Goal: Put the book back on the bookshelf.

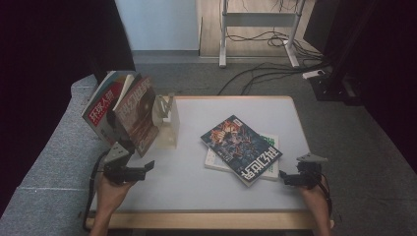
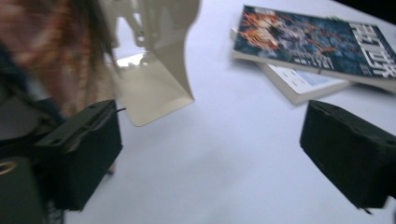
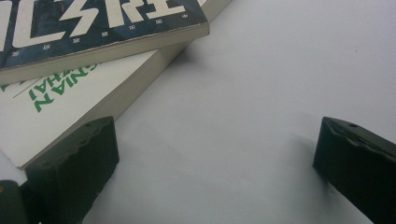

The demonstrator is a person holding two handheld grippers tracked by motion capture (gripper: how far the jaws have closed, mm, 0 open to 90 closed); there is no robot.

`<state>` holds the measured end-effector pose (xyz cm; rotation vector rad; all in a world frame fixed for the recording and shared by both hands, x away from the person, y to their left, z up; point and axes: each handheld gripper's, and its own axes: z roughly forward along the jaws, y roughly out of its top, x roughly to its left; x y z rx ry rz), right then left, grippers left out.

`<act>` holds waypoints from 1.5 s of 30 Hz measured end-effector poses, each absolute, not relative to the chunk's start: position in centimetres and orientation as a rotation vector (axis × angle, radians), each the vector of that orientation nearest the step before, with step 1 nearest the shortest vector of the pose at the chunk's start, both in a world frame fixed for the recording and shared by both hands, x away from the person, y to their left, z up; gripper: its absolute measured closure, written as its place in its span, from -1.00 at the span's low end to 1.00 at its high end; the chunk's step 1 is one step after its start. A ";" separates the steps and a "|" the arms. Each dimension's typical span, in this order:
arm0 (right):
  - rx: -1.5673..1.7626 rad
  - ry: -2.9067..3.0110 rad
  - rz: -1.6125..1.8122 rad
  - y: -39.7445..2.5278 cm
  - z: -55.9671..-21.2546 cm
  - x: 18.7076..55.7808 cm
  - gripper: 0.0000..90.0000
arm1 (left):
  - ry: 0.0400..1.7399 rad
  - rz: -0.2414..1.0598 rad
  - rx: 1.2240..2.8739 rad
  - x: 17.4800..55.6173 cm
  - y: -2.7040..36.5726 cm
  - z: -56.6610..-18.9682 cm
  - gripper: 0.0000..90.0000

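Note:
Two magazines (image 1: 123,110) lean upright against a beige metal bookend (image 1: 167,123) at the table's far left; their reddish cover (image 2: 51,46) is a blur beside the bookend (image 2: 159,65). A dark-blue book (image 1: 241,147) lies askew on a white book with green lettering (image 1: 216,161) at centre right. My left gripper (image 1: 146,168) is open just below the leaning magazines, jaws wide apart over bare table (image 2: 210,154). My right gripper (image 1: 286,178) is open too, its left jaw beside the white book's corner (image 3: 56,107), under the blue book (image 3: 93,28); nothing lies between its jaws (image 3: 215,163).
The white table (image 1: 196,189) has a wooden edge at the front. A grey padded surface (image 1: 54,147) runs along its left side. Beyond the table are grey carpet, loose cables (image 1: 265,71) and white desk legs (image 1: 223,34). Dark curtains flank both sides.

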<state>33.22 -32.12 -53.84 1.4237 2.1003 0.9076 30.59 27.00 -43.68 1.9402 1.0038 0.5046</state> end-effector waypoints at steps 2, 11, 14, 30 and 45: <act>1.423 2.100 0.908 -32.1 -53.8 33.2 -1.00 | 0.985 0.497 1.977 30.9 26.1 -44.0 -0.98; 1.423 2.100 0.908 -32.1 -53.8 33.2 -1.00 | 0.913 0.434 2.044 32.4 23.1 -45.9 -1.00; 1.423 2.100 0.908 -32.1 -53.8 33.2 -1.00 | 0.883 0.410 2.053 32.9 22.2 -46.5 -1.00; 1.421 2.100 0.907 -32.1 -53.8 33.2 -1.00 | 0.837 0.264 2.130 35.8 18.6 -49.9 -1.00; 1.401 2.104 0.915 -32.1 -53.8 33.1 -0.94 | 0.727 0.265 2.288 37.6 13.9 -49.6 -1.00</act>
